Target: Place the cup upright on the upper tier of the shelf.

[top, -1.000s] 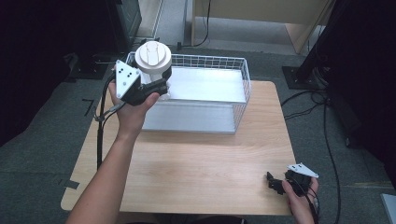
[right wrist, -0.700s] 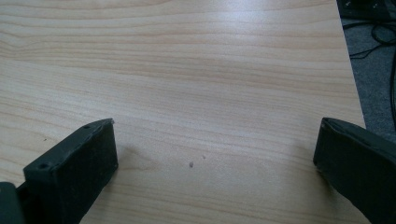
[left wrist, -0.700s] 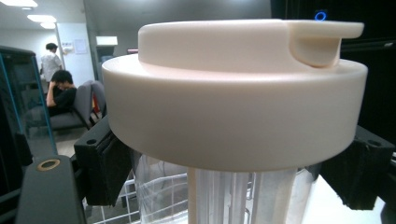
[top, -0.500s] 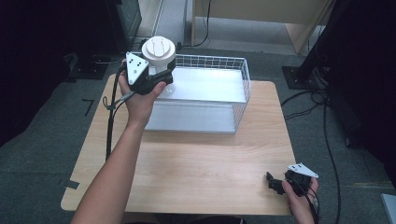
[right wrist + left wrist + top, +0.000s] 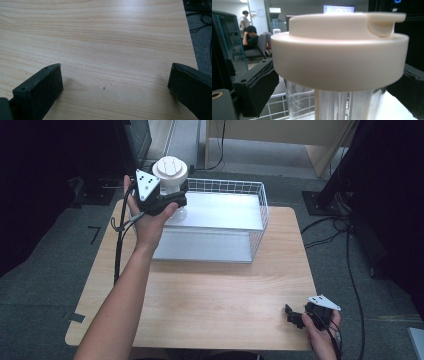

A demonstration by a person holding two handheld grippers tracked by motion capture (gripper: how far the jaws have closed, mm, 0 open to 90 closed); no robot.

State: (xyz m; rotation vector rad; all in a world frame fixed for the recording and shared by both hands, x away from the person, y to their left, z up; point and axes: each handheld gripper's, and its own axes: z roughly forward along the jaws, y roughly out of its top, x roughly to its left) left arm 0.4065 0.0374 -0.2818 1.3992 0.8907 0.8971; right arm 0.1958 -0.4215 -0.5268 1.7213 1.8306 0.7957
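- the left gripper (image 5: 170,202) is clamped on a clear plastic jar with a broad cream-coloured lid (image 5: 170,170); in the left gripper view its two black padded jaws sit on either side of the jar's see-through body, just under the lid (image 5: 339,57).
- the jar is held upright and lifted, at the near-left corner of a white wire basket with a pale flat floor (image 5: 250,227), which stands on the far half of the light wooden table (image 5: 215,305). i cannot tell whether the jar's base is above the basket floor or already resting on it.
- the person's left hand (image 5: 147,222) wraps the gripper body, forearm reaching in from the bottom edge, black cable hanging beside the wrist.
- the right gripper (image 5: 299,316) rests low at the near-right corner of the table, well apart from the basket; in the right gripper view its jaws stand wide apart with nothing but bare wood between them.
- step in hand, as i judge it: carrying the jar over the basket rim to put it inside.
- the next move probably calls for keeping the jar upright, clearing the wire rim, lowering until the base sits flat on the basket floor, then spreading the jaws and backing out without nudging the lid.
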